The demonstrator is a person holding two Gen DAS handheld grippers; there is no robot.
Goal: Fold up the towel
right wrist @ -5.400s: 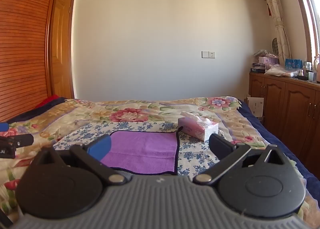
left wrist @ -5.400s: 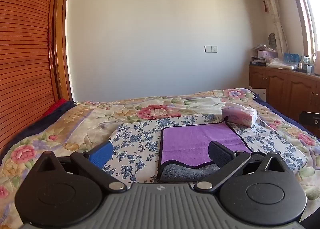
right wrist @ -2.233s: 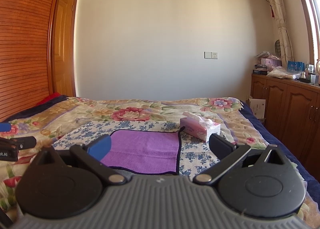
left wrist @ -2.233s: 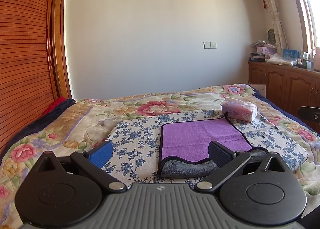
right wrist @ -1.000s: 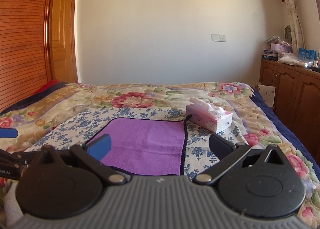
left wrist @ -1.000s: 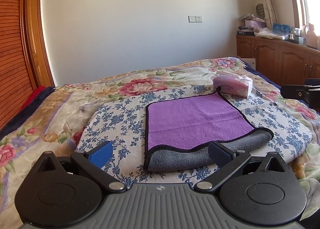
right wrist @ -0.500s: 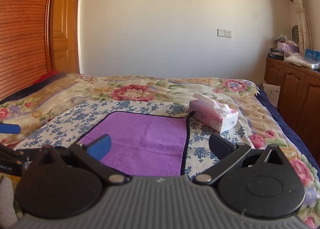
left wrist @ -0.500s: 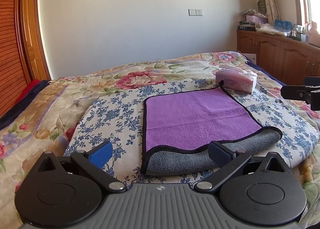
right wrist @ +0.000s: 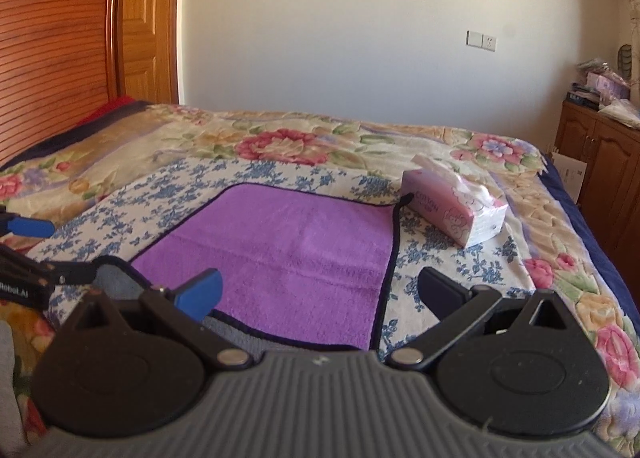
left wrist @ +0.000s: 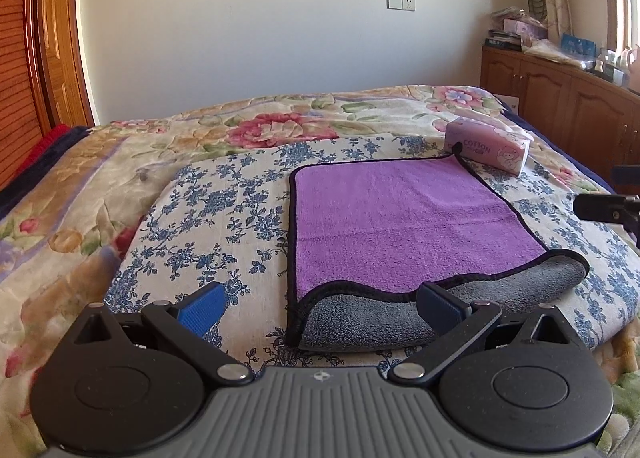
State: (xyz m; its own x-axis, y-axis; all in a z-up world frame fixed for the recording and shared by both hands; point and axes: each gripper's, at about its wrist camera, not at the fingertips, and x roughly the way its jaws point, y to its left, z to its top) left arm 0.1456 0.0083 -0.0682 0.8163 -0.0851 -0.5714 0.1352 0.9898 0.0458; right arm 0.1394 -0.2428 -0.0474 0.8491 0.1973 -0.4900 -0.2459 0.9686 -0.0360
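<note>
A purple towel (left wrist: 400,218) with a black border lies flat on the blue-flowered sheet; it also shows in the right wrist view (right wrist: 296,254). Its near edge is turned over and shows the grey underside (left wrist: 384,318). My left gripper (left wrist: 320,304) is open and empty, just short of the towel's near left corner. My right gripper (right wrist: 320,292) is open and empty, above the towel's near right part. The left gripper's fingers (right wrist: 28,228) show at the left of the right wrist view. The right gripper's fingers (left wrist: 604,208) show at the right of the left wrist view.
A pink tissue box (left wrist: 488,148) stands by the towel's far right corner, also in the right wrist view (right wrist: 456,212). The floral bedspread (left wrist: 280,130) covers the bed. Wooden cabinets (left wrist: 560,106) stand at the right, a wooden door (right wrist: 148,26) at the left.
Both grippers have moved forward and lower towards the towel, which now looks larger. Both stay open. The towel has not moved.
</note>
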